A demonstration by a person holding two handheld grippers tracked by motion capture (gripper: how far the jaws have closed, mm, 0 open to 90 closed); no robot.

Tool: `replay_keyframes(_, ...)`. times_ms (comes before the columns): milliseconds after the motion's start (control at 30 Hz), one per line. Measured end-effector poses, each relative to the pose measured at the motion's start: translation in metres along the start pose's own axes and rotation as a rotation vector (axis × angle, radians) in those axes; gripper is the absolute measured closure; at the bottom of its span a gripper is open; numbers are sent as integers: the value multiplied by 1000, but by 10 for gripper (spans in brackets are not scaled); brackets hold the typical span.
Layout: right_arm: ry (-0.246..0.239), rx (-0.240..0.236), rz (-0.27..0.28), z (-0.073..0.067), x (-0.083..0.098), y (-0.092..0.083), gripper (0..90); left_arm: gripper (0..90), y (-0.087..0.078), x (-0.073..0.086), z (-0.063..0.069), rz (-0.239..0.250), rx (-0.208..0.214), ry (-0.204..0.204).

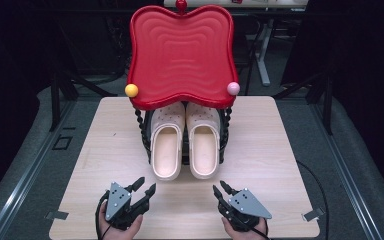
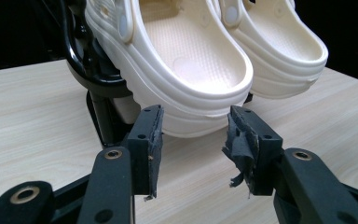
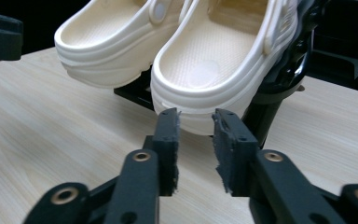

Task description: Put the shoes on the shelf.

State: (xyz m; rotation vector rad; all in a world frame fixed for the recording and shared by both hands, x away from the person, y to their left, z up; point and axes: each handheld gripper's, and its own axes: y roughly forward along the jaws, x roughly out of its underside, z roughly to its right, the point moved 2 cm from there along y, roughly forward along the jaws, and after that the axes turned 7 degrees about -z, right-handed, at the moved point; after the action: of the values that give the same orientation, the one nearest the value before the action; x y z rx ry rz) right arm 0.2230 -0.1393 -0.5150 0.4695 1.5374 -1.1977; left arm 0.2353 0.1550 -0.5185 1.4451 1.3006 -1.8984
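We are reaching for a pair of cream foam clogs parked on the lower shelf of a black rack (image 1: 145, 135), under its red wavy tray (image 1: 181, 55), at the far middle of the wooden table (image 1: 260, 150). The left clog (image 1: 167, 145) and the right clog (image 1: 203, 142) are lying side by side, touching or nearly so, heels sticking out toward us past the shelf edge and hanging just above the tabletop.

We are holding the left gripper (image 1: 146, 187) with its jaws standing well apart and nothing between them; in the left gripper view the heel of the left clog (image 2: 186, 79) sits just beyond the pads, untouched. The right gripper (image 1: 220, 188) is standing narrower, still parted and empty, lined up on the heel of the right clog (image 3: 209, 70).

We are judging these clogs light and springy: moulded foam that gives under a pinch, with a smooth skin that may slide. The ribbed heel rim looks like the best hold, one pad inside the heel cup and one outside, since the toes are tucked under the tray. The torn pad facing may be weakening our grip
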Motion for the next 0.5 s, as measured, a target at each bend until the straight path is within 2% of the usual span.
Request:
replay_keyframes(33,0,-22,-10,1,1,2,749,568,1,1,0,1,-9,-3)
replay_keyframes(133,18,-21,-12,2,3,9,800,647,4,3,0,14,-30,-19)
replay_keyframes(200,35,-30,-21,3,5,14,827,685,6,5,0,5,-25,-25)
replay_keyframes(367,35,-41,-63,3,11,26,892,810,13,8,2,-19,-8,-24)
replay_keyframes(467,36,-44,-78,2,11,31,897,872,17,10,3,-40,8,-24)
replay_keyframes(500,43,-45,-67,2,10,33,897,885,19,10,3,-48,13,-21)
